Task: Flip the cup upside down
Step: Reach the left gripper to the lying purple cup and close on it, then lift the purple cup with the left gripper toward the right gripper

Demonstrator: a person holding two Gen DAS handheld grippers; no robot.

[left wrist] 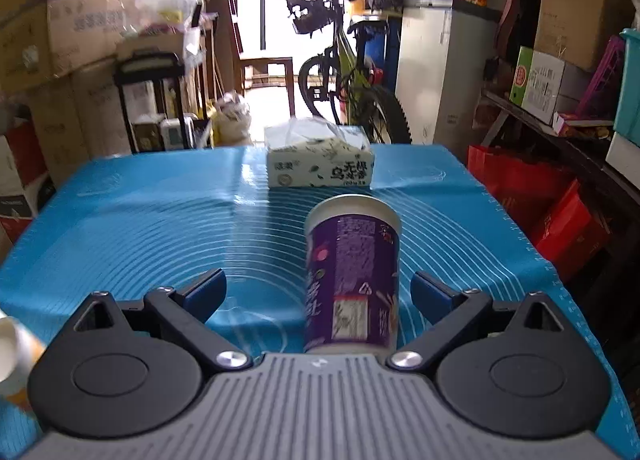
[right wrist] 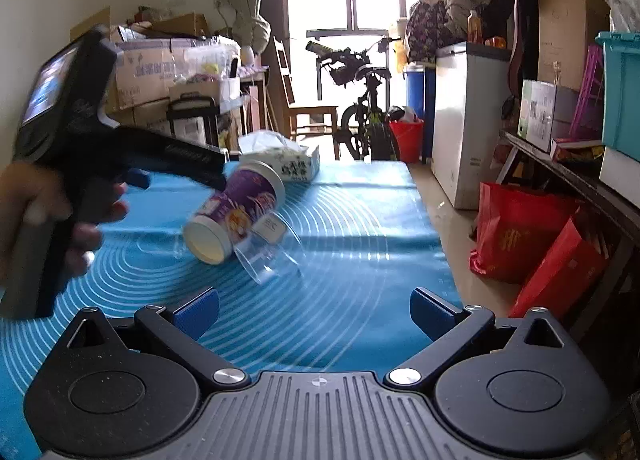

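A purple paper cup (left wrist: 352, 276) with a white rim shows between my left gripper's (left wrist: 318, 292) open blue fingertips, touching neither pad. In the right wrist view the same cup (right wrist: 240, 208) is tilted on its side, white end toward the camera, above the blue mat (right wrist: 360, 260), blurred with motion. A clear plastic cup (right wrist: 272, 252) lies tipped right beside it. The left gripper's body (right wrist: 120, 148), held in a hand, sits just left of the purple cup. My right gripper (right wrist: 314, 310) is open and empty, well short of both cups.
A tissue box (left wrist: 320, 164) stands at the mat's far edge; it also shows in the right wrist view (right wrist: 288, 164). Red bags (right wrist: 520, 236) and a shelf stand right of the table. A bicycle (left wrist: 344, 72), a white freezer (left wrist: 436, 68) and stacked cartons lie beyond.
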